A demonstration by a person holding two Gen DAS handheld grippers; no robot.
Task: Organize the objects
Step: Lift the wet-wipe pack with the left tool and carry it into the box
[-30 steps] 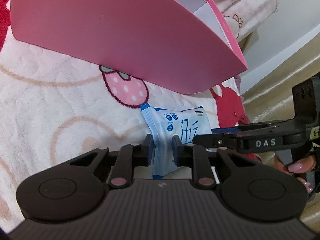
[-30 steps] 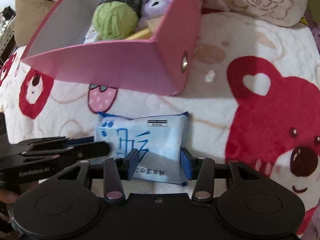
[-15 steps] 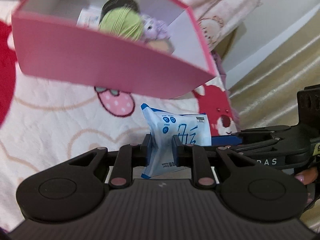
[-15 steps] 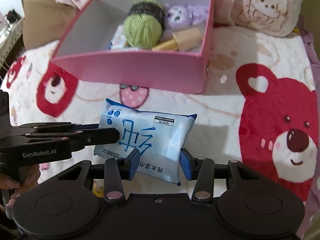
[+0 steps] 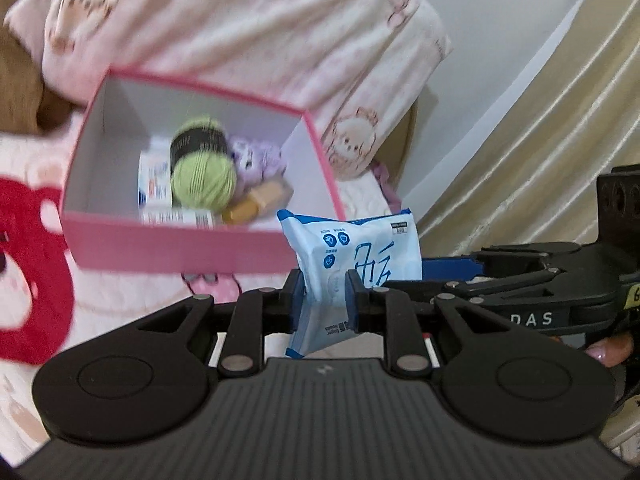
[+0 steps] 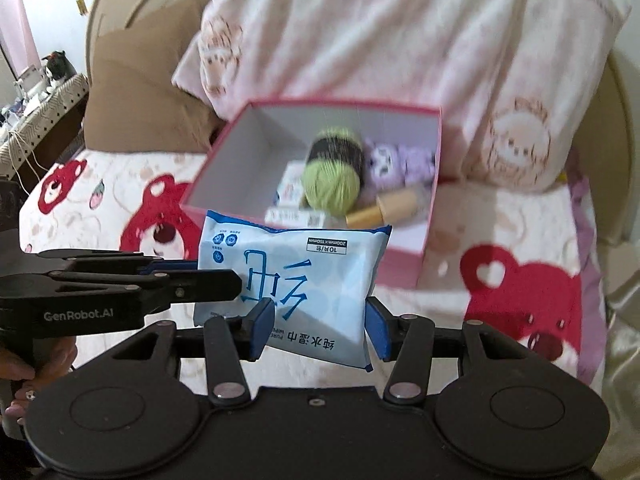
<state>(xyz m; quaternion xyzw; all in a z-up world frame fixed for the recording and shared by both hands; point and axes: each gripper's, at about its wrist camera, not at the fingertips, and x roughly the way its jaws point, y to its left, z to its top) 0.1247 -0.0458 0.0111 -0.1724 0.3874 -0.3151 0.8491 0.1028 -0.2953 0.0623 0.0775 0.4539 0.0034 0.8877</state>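
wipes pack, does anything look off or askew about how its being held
Nothing damaged or spilled. The wipes pack hangs in the air, tilted, its print upside down in the right wrist view. Both the left tongs and right tongs pinch it at once, in front of the pink box.

A pink pillow point(image 6: 420, 40) with bear prints is leaning behind, a brown cushion point(image 6: 140, 108) is sitting beside it, and a cream curtain point(image 5: 540, 140) is hanging at the side. A blanket point(image 6: 520, 280) with red bears is covering the bed.
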